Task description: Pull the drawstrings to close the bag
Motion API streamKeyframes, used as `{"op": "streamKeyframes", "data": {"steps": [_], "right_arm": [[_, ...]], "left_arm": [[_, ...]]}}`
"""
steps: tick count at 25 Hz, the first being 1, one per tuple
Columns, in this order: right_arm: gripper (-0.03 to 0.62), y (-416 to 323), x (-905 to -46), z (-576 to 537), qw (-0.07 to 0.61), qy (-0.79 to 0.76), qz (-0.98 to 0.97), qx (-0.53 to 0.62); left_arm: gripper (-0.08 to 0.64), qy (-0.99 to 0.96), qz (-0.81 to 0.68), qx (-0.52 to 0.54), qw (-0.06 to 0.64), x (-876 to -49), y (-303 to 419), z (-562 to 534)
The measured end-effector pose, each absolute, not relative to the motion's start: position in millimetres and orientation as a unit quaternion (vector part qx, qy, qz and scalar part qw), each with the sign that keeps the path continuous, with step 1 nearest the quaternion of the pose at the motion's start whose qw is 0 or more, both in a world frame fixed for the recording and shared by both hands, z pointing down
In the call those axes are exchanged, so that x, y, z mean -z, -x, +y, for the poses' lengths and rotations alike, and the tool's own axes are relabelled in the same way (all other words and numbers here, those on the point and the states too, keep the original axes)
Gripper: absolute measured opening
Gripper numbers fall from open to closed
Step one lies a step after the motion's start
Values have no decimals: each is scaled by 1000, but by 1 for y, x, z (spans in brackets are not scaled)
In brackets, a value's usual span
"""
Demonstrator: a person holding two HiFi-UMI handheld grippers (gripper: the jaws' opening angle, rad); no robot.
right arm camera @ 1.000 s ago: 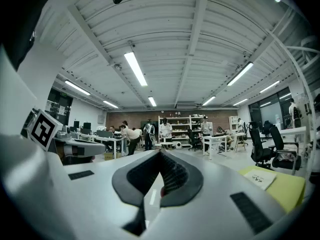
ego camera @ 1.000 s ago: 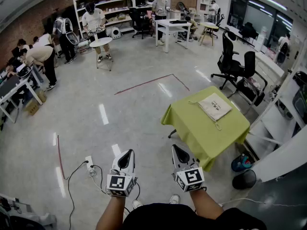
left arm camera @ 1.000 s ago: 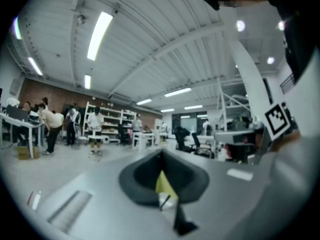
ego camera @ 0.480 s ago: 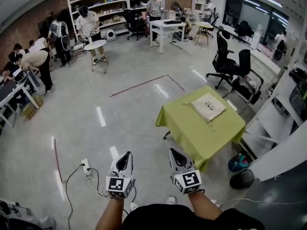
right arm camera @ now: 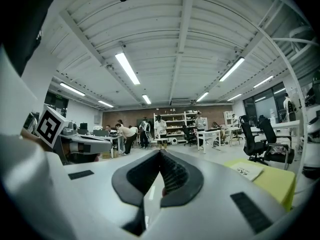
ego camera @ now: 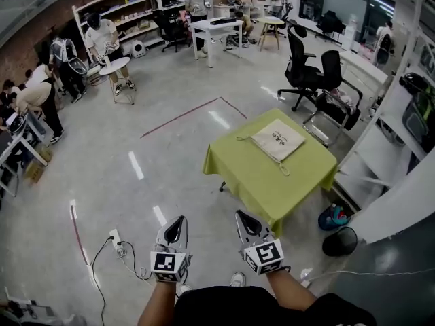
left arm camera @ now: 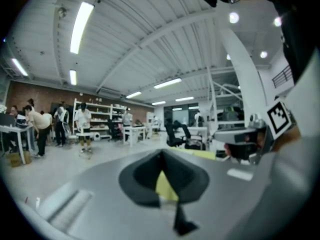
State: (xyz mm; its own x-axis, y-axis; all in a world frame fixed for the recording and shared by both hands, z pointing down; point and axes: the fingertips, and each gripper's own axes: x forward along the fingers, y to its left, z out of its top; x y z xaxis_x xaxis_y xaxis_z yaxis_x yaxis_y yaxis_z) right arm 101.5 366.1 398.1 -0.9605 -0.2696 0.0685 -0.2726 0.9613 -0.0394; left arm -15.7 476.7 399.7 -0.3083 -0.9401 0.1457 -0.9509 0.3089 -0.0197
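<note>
Tools: our left gripper [ego camera: 179,221] and right gripper [ego camera: 243,216] both have their jaws pressed together with nothing between them. They're held low in front of us, pointing roughly level.

Bag: the flat beige cloth drawstring bag [ego camera: 277,139] lies on the table at about 1 o'clock from the grippers, well apart from both.

Strings: one thin cord [ego camera: 242,138] trails off the bag toward 9 o'clock and another [ego camera: 283,169] toward 6 o'clock. It's too small from here to be sure which edge is the mouth.

Stage: we'd say nothing has started yet, so the reach comes first.

Risk, jaws: they need to spread before they get to the cords, otherwise they'll just shove the bag around.

Risk, cloth: pinching the green cover along with a cord would drag the whole cover.

Risk, pull: tugging one cord alone would probably slide the light bag instead of cinching it.

Risk, floor: the white power strip and its cable [ego camera: 115,239] sit at 9 o'clock by our feet, an easy trip.

Surface: a small table under a lime-green tablecloth [ego camera: 253,179], smooth, with only the bag on it.

Room: a big workshop with a glossy grey concrete floor [ego camera: 170,148] and a red tape line [ego camera: 190,112]. There are black office chairs [ego camera: 307,73] at 1 o'clock and people at benches and shelves around 11 to 12.
</note>
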Motion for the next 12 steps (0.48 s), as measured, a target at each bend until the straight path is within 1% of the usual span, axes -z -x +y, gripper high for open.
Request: {"op": "streamKeyframes", "data": {"steps": [5,12], "right_arm": [[-6,-111,-410,343,41,-145,-988,-38],[-6,-83,-417,327,60,-153,-986,-39]], "left_arm": [[5,-599,-797,-51,59,-408,6,451],[5,-623,-775,-53,90,-417,32,424]]}}
